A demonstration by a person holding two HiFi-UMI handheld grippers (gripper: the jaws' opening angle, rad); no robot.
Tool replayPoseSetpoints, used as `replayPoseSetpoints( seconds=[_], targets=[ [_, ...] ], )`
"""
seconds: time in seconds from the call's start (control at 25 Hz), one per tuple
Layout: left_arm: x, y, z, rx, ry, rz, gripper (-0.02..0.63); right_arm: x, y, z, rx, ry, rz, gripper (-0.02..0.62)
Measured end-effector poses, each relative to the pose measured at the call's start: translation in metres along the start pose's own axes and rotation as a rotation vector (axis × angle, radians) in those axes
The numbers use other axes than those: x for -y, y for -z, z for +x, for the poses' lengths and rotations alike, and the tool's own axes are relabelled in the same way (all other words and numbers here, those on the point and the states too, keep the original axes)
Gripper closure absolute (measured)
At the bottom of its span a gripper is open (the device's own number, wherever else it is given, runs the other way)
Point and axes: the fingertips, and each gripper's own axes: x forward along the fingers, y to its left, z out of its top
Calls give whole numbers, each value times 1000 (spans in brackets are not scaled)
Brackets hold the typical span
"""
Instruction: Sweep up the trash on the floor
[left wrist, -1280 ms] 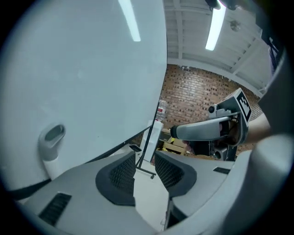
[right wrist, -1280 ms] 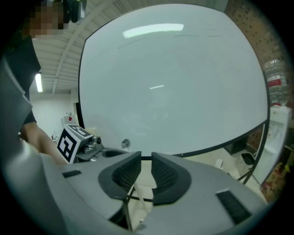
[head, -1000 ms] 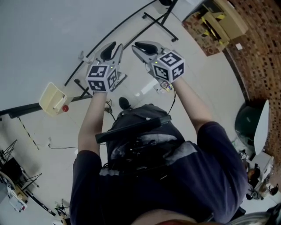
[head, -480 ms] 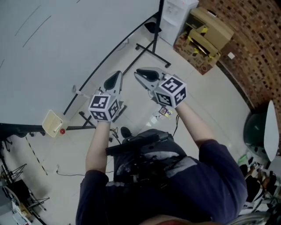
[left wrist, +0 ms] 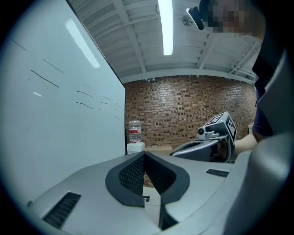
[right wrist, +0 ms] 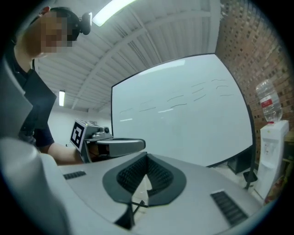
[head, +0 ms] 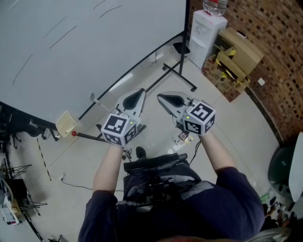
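Now the grey left claw [head: 140, 91] and grey right claw [head: 161, 97] sit pressed together, empty, the right having just closed; a small colourful scrap [head: 184, 138] lies on the pale floor [head: 236, 118].

Water bottle [head: 215, 5] half beyond top edge

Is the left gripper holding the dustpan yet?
No, the left gripper is shut with nothing between its jaws; the yellow dustpan lies on the floor.
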Motion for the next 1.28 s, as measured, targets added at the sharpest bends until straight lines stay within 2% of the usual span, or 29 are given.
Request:
replayPoseSetpoints(
  seconds=[0.16,0.32,0.48,0.6,0.84,1.08,1.28],
  targets=[
    [4,10,-28,-51,-50,33,601,-17,6,10,11,-61,23,588],
    [-6,18,-56,-71,-105,9,601,-37,9,24,5,-115,34,588],
    [-10,23,-81,-74,-120,-10,601,-61,3,29,9,-157,50,588],
    [-13,25,-104,-62,-126,10,601,-81,-6,31,26,-176,66,588],
    [-18,32,-163,-30,-115,-37,601,-118,0,46,-3,-135,68,588],
    [-33,40,-237,20,-121,-71,601,-184,17,69,-47,-105,52,588],
    [-49,35,-262,84,-105,-98,601,-213,10,80,-35,-58,20,588]
  ],
)
